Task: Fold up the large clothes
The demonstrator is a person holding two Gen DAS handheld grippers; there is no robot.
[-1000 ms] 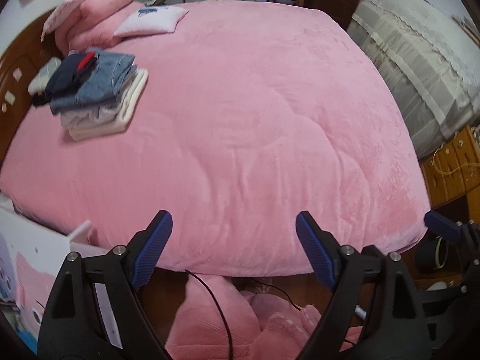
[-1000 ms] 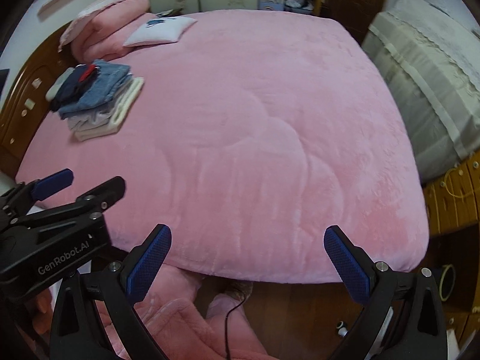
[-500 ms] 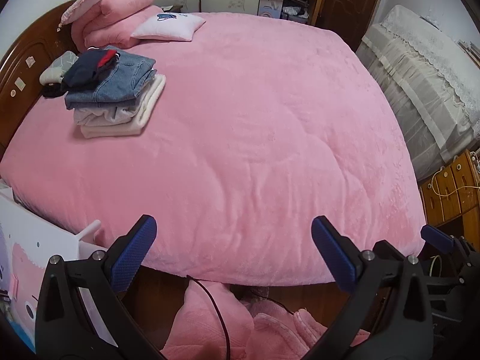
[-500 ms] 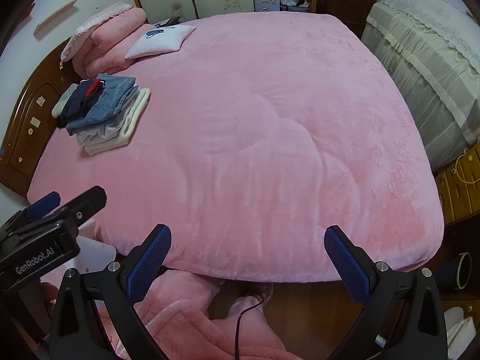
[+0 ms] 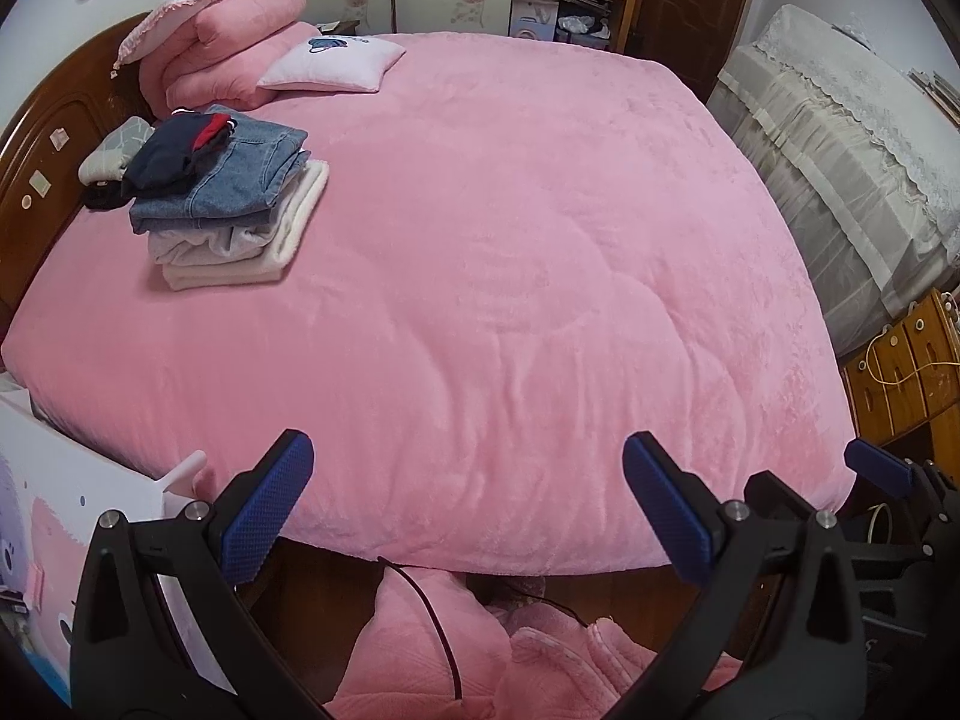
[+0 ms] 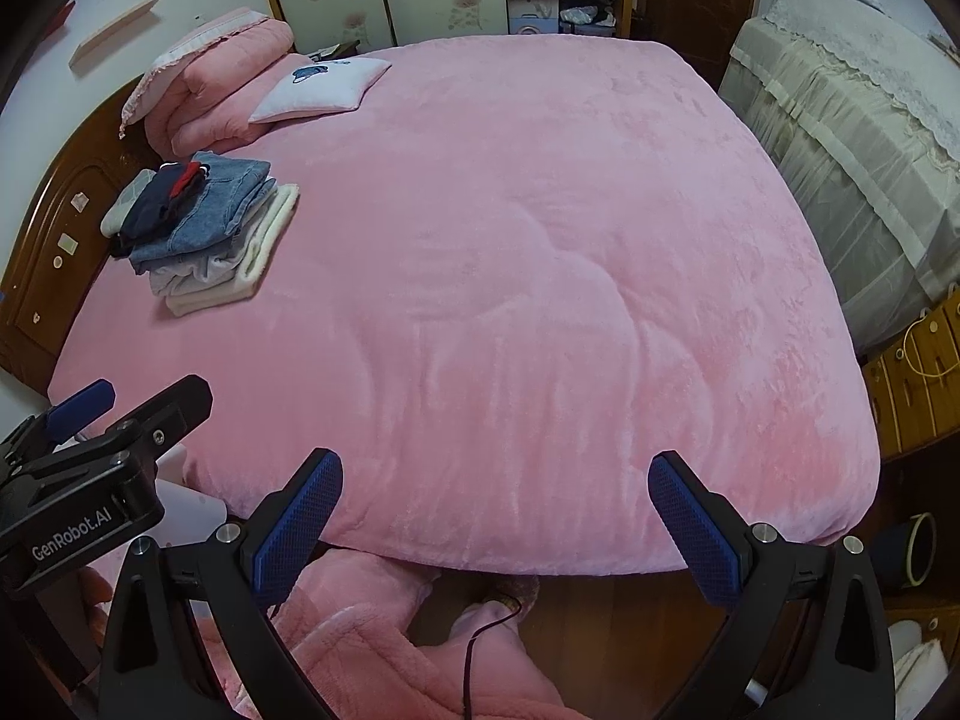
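Observation:
A pile of folded clothes [image 5: 228,204] [image 6: 204,234], denim and dark pieces on top of white ones, lies at the far left of the pink bed cover [image 5: 510,270] [image 6: 510,270]. A pink fleece garment [image 5: 480,654] [image 6: 360,654] lies crumpled on the floor below the bed's near edge. My left gripper [image 5: 465,456] hangs open over that edge, with nothing between its blue pads. My right gripper [image 6: 495,468] is open and empty too, to the right of the left one. Each shows in the other's view: the right gripper [image 5: 882,474], the left gripper [image 6: 78,408].
A folded pink quilt [image 5: 222,42] and a small white pillow [image 5: 330,63] lie by the wooden headboard [image 5: 42,150]. A cloth-covered sofa [image 5: 840,168] and wooden drawers [image 5: 906,366] stand on the right. A black cable [image 5: 438,630] runs over the floor garment. A white cabinet [image 5: 54,510] stands near left.
The left gripper's jaws have spread wider, and it has drawn back and up a little from the bed edge. The right gripper has hardly moved.

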